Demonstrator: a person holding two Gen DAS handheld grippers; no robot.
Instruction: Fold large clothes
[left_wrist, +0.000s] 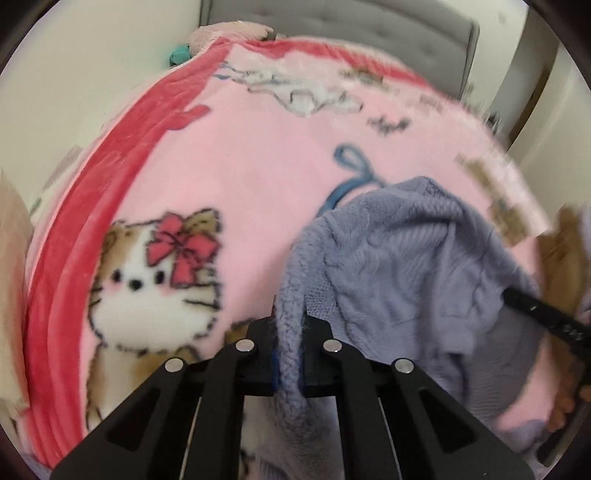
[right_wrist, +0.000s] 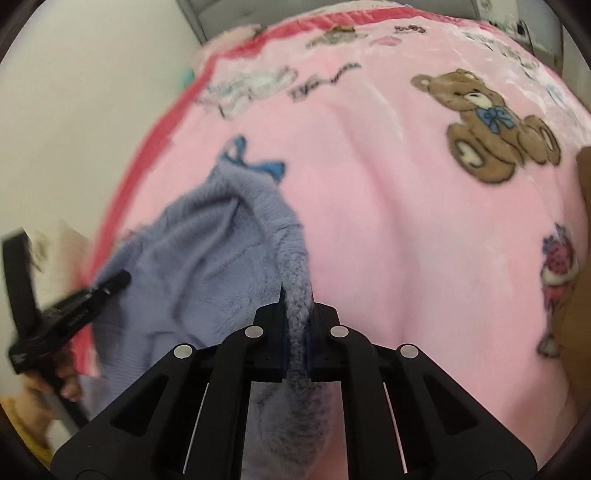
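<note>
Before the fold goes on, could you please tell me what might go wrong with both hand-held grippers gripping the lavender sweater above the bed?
1. The left hand-held gripper and right hand-held gripper each pinch only a ribbed edge of the lavender sweater, so the knit might slip out or stretch.
2. The sweater hangs bunched between them and could land creased on the pink blanket.

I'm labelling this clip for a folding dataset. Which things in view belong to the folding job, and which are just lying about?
Part of the job:
lavender knit sweater
left gripper, shut on the sweater's edge
right gripper, shut on the sweater's edge

Just lying about:
pink cartoon blanket under the sweater
grey padded headboard
teal item by the wall
</note>
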